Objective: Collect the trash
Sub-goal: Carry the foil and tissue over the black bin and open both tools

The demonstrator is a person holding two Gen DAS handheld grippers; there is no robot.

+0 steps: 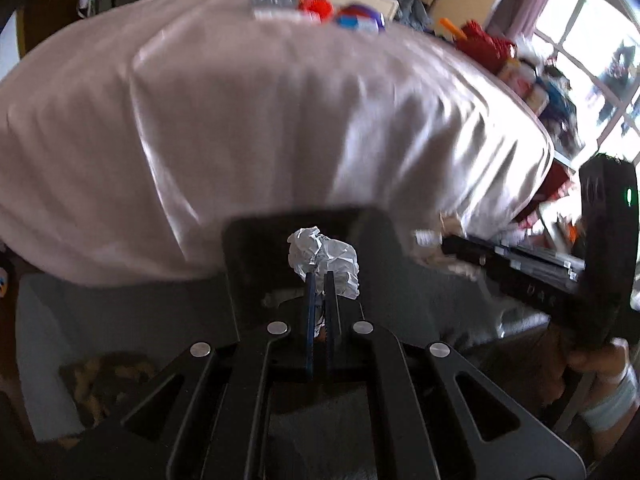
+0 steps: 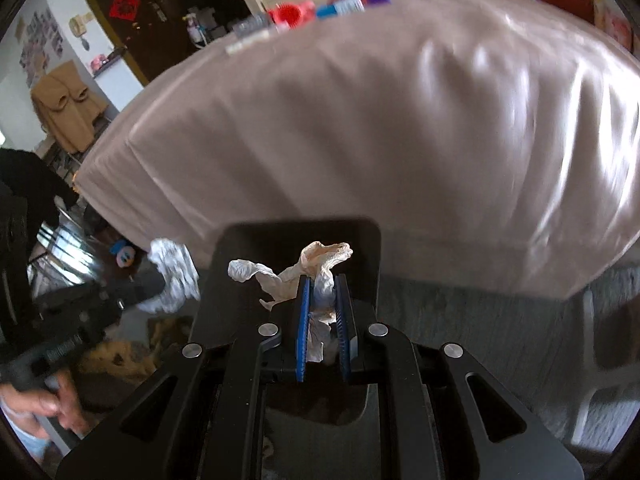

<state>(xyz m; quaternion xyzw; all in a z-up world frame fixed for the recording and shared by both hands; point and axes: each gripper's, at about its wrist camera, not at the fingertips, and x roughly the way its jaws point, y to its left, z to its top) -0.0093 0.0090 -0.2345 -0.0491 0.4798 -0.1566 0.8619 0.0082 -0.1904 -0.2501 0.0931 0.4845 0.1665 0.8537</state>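
My left gripper (image 1: 320, 276) is shut on a crumpled white paper ball (image 1: 324, 258), held in front of the cloth-covered table. My right gripper (image 2: 323, 280) is shut on a crumpled, stained white tissue (image 2: 316, 268) that sticks out above and left of the blue fingers (image 2: 303, 320). In the right wrist view the left gripper (image 2: 156, 280) shows at the left with its white paper ball (image 2: 174, 276). In the left wrist view the right gripper's black body (image 1: 560, 276) shows at the right with tissue (image 1: 440, 240) at its tip.
A table draped in a pinkish-white cloth (image 1: 260, 128) fills both views above the grippers. Red, blue and purple items (image 1: 340, 14) lie along its far edge. Grey floor (image 2: 460, 320) and a brown patterned mat (image 2: 120, 356) lie below. A window (image 1: 600, 60) is at the right.
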